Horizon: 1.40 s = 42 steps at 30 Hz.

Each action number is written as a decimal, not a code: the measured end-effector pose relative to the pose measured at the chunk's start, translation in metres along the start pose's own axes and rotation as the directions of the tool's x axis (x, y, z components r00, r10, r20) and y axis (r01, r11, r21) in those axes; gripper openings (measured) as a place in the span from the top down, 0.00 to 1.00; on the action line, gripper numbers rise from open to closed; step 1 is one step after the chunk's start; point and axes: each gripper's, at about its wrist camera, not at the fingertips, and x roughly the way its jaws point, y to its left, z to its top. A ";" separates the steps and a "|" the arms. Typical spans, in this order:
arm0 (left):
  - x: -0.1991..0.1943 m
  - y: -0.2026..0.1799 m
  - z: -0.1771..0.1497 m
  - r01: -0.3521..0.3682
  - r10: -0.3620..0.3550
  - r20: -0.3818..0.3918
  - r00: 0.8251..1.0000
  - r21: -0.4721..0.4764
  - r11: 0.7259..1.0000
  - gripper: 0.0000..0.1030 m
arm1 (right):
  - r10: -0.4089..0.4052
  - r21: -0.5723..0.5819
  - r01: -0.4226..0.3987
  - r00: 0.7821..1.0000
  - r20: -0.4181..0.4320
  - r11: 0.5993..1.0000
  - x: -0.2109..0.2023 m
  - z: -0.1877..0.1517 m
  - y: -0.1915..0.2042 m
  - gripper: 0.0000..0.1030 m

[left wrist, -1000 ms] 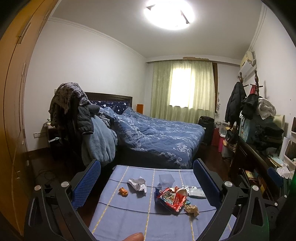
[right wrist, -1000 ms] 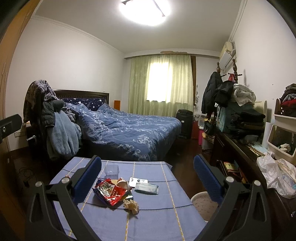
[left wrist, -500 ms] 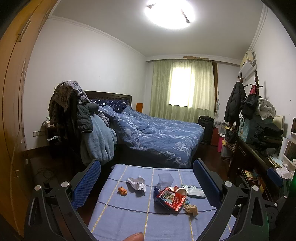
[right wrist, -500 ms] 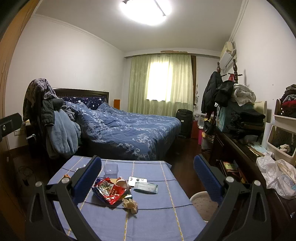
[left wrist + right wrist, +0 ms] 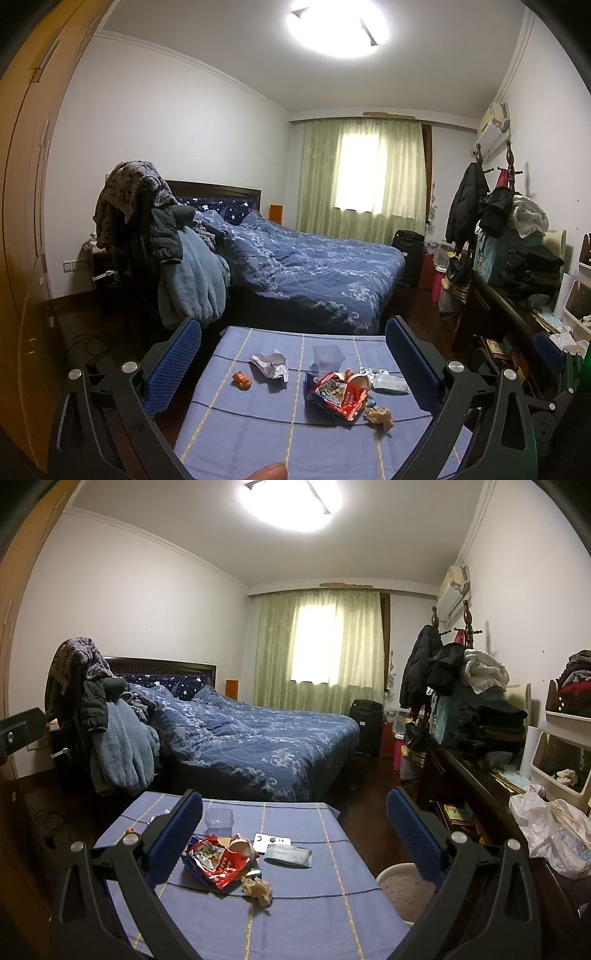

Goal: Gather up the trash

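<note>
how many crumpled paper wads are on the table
2: a white crumpled paper left of the clear cup, and a brown crumpled wad just in front of the red snack bag. More could hide beneath the bag.

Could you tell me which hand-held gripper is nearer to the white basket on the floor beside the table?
Right. The white basket sits just beside the right hand-held gripper, by its right finger; the left hand-held gripper is farther left, over the table's left half.

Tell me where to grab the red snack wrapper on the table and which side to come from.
Pinch the red snack wrapper at its raised, crumpled near edge, coming from above and the near side. It lies open and flat on the table, so only that upturned foil offers the fingers something to close on.
</note>
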 end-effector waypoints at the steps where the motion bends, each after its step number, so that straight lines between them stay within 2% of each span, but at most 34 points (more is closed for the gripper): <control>1: -0.001 -0.003 -0.002 0.002 -0.002 -0.002 1.000 0.001 1.000 0.04 | 0.000 -0.001 0.000 1.000 -0.004 1.000 0.000 0.000 -0.001 0.03; 16: -0.004 -0.010 -0.006 0.003 -0.003 -0.011 1.000 0.003 1.000 0.04 | -0.001 -0.009 0.001 1.000 -0.024 1.000 0.003 -0.003 -0.011 0.03; 26: -0.006 -0.010 -0.009 0.008 -0.008 -0.011 1.000 -0.001 1.000 0.04 | -0.009 -0.020 0.008 0.999 -0.032 1.000 0.003 0.001 -0.002 0.03; 42: 0.010 -0.001 -0.005 0.022 -0.021 -0.058 0.998 0.015 1.000 0.04 | -0.019 -0.031 0.017 0.997 -0.081 0.999 0.015 -0.005 0.006 0.03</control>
